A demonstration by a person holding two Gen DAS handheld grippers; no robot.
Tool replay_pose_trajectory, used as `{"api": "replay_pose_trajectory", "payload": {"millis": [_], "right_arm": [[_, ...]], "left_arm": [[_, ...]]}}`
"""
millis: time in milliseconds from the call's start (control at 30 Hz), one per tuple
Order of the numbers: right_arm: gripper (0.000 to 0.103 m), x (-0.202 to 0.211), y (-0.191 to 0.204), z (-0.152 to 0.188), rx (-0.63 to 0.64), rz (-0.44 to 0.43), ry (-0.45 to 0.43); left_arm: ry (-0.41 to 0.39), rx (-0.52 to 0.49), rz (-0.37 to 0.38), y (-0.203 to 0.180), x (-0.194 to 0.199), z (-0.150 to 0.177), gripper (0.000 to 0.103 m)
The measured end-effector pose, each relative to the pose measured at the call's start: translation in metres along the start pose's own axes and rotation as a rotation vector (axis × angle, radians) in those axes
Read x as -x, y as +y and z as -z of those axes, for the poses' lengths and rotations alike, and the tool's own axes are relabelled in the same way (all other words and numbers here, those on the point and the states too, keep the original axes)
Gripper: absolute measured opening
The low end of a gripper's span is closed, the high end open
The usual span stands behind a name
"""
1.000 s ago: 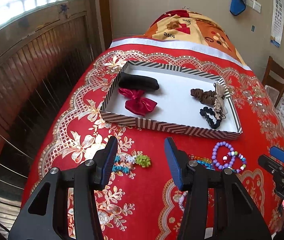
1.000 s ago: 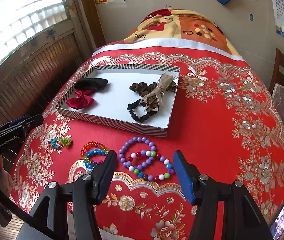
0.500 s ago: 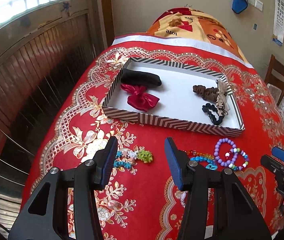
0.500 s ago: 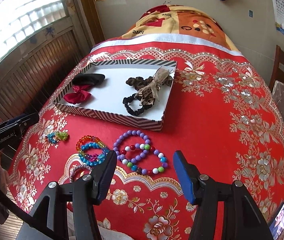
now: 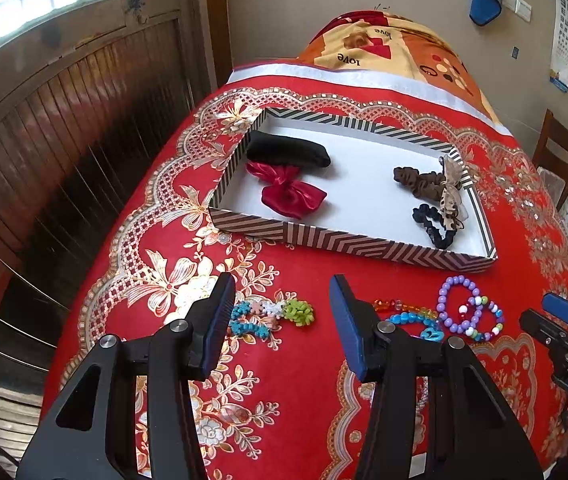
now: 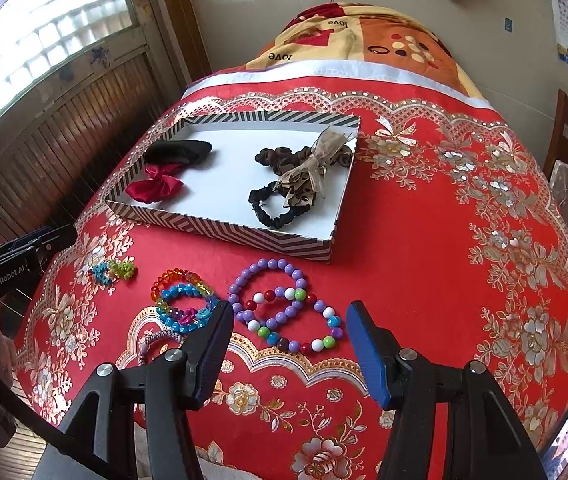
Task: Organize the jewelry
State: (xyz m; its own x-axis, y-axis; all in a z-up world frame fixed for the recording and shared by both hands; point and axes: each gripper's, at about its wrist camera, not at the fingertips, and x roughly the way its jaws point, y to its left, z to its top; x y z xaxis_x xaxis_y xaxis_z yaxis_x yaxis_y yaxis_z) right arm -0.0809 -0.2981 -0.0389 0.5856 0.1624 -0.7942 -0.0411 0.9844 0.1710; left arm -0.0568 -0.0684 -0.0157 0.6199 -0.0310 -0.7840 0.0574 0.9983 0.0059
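Note:
A striped shallow box [image 5: 348, 242] [image 6: 220, 229] on the red tablecloth holds a black pouch [image 5: 288, 153], a red bow [image 5: 290, 194], a brown scrunchie [image 5: 418, 181] and a black scrunchie [image 5: 436, 226]. Bead bracelets lie in front of it: a purple one [image 6: 268, 288] [image 5: 460, 304], a multicoloured one [image 6: 304, 328], a rainbow and blue pair [image 6: 182, 298] and a small green-blue flower piece [image 5: 272, 314] [image 6: 114, 270]. My left gripper [image 5: 280, 320] is open above the flower piece. My right gripper [image 6: 288, 354] is open above the purple and multicoloured bracelets.
A pink-white bracelet [image 6: 156, 340] lies near the table's front edge. A wooden chair [image 5: 560, 160] stands at the right. A wood-panelled wall and window are at the left. A folded blanket [image 6: 348, 40] lies behind the table.
Both grippers have drawn back and up a little, so the box and bracelets sit farther away in view. Both stay open. Nothing on the table has moved.

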Motion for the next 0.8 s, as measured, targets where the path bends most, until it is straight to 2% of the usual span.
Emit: {"api": "replay_pose_trajectory", "payload": {"millis": [500,633,800], "right_arm": [[0.056,-0.014,0.0,-0.003,-0.009,0.001,0.027],[0.056,-0.018,-0.002,-0.002,-0.015,0.0,0.038],[0.056,-0.023,-0.005,-0.001,-0.02,0.0,0.049]], "left_arm": [[0.036,0.009,0.009,0.013,-0.014,0.001,0.048],[0.056,0.031,0.043,0.024,-0.018,0.002,0.048],[0.139,0.08,0.119,0.047,-0.032,0.007,0.048]]}}
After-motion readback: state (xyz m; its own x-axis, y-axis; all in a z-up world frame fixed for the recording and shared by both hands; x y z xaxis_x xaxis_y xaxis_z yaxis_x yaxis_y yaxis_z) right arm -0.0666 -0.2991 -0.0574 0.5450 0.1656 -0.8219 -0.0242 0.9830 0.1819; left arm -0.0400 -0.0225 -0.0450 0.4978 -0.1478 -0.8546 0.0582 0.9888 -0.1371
